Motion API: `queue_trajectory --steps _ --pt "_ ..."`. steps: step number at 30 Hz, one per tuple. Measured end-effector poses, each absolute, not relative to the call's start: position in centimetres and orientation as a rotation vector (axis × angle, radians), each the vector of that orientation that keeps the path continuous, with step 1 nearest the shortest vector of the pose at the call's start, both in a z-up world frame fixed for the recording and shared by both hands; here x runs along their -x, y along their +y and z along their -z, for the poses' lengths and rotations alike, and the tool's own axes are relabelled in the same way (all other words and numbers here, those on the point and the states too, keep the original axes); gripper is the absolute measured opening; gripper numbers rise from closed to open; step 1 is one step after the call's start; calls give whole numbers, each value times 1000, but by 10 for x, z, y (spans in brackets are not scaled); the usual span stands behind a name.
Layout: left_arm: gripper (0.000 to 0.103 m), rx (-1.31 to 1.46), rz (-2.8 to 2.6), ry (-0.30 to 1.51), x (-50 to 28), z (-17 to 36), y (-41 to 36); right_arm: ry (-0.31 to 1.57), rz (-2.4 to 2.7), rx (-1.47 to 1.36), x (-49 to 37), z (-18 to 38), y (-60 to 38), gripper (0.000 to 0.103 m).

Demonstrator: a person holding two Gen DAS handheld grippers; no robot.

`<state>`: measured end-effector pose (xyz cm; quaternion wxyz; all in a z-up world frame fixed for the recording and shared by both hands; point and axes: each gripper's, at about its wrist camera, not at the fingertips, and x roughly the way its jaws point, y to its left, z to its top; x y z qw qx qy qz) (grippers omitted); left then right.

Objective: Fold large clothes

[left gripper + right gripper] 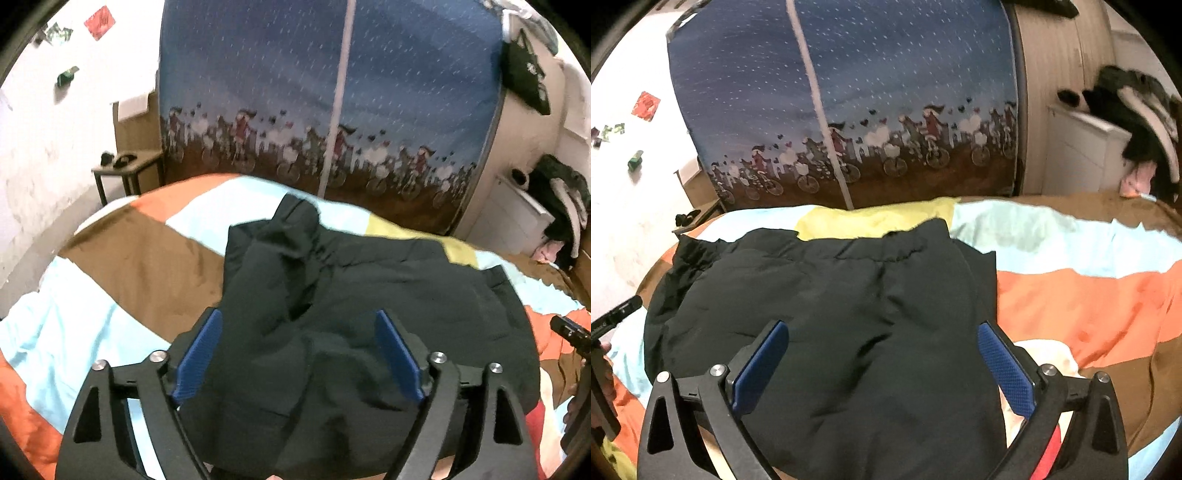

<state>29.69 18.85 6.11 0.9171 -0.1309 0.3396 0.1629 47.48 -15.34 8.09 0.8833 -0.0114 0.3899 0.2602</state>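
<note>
A large black padded jacket (351, 295) lies spread on a bed with a striped cover (129, 251); in the right wrist view the jacket (849, 295) fills the middle. My left gripper (299, 321) is open, its blue pads (201, 354) wide apart over the jacket's bunched left part, holding nothing. My right gripper (882, 332) is open too, blue pads (1004, 365) straddling the jacket's near right part. The right gripper's tip shows at the right edge of the left wrist view (569, 330), and the left gripper's tip at the left edge of the right wrist view (617, 314).
A blue fabric wardrobe (332, 92) with a bicycle print stands behind the bed. A small dark side table (125, 166) is at the far left. A white cabinet (517, 210) with piled clothes (1137, 118) is at the right. A white cloth (1045, 354) lies by the jacket's right edge.
</note>
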Motion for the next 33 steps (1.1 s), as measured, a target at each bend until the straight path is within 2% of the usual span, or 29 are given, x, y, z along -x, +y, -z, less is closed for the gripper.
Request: queue_trajectory --steps 6,14,22,33 --pt "90 243 -298 627 -285 -82 164 756 -559 30 -449 -98 -154 103" --pt "92 236 -269 577 -260 -95 135 663 -565 48 -402 -113 -163 103" --pt "93 110 -229 524 -225 -104 94 628 -589 18 -369 -125 -170 103" --pt "94 99 -206 482 -187 -106 80 597 -616 20 -328 -134 -168 103"
